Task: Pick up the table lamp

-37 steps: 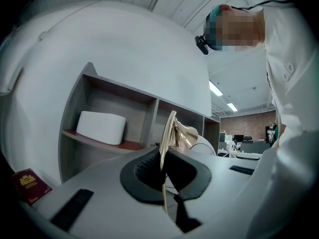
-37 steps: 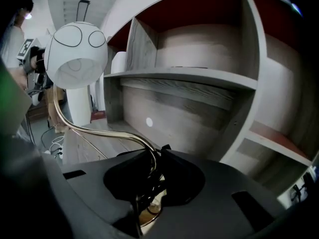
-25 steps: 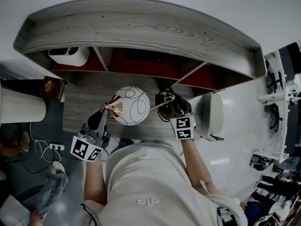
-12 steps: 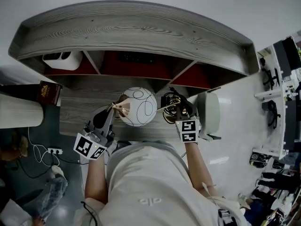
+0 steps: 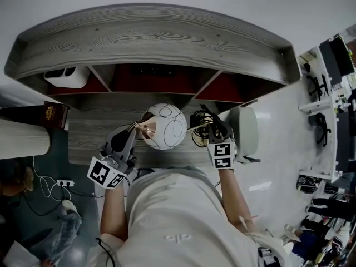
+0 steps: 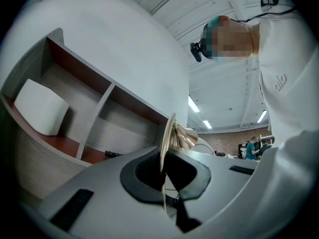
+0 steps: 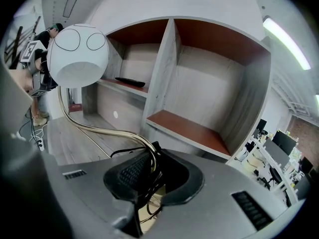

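Both grippers and the table lamp (image 5: 166,126) have drifted slightly right along the desk (image 5: 89,135). Now the left gripper (image 5: 136,128) is clamped tight on a thin gold part of it, and the right gripper (image 5: 194,128) grips its curved gold stem. Its white globe sits between them, near the desk's front edge.

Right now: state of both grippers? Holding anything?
Left gripper: closed on the thin gold frame of the table lamp.
Right gripper: closed on the lamp's gold stem and black cord.
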`<state>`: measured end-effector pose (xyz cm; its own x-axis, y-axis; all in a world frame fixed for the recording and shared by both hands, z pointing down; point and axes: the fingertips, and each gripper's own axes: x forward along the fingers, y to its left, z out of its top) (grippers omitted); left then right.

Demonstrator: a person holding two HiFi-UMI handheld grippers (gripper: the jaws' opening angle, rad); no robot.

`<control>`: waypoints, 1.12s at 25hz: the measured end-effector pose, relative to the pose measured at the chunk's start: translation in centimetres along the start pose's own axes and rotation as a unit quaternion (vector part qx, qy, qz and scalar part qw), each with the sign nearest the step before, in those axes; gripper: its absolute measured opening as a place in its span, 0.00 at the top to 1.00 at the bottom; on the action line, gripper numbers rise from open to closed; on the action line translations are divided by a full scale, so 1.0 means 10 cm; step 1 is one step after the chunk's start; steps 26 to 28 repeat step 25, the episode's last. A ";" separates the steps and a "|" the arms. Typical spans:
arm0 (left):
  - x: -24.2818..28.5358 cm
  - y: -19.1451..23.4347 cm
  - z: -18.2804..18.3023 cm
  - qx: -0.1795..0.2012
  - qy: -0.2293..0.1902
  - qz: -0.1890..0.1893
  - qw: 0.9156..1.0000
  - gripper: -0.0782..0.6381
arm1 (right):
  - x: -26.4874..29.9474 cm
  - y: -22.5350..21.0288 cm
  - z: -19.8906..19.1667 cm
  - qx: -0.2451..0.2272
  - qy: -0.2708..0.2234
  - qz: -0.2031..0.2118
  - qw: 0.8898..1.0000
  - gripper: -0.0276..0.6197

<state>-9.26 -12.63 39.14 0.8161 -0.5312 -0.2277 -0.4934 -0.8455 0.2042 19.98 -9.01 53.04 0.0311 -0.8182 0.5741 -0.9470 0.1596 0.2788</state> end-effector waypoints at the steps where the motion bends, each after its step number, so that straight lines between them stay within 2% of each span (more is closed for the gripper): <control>1: 0.01 0.00 0.00 -0.001 0.000 -0.001 1.000 0.87 | 0.00 0.00 -0.01 0.000 0.000 0.000 1.000 0.82; 28: -0.03 -0.09 0.02 0.002 0.005 -0.005 1.000 0.87 | -0.05 0.10 -0.13 0.008 0.002 0.014 1.000 0.82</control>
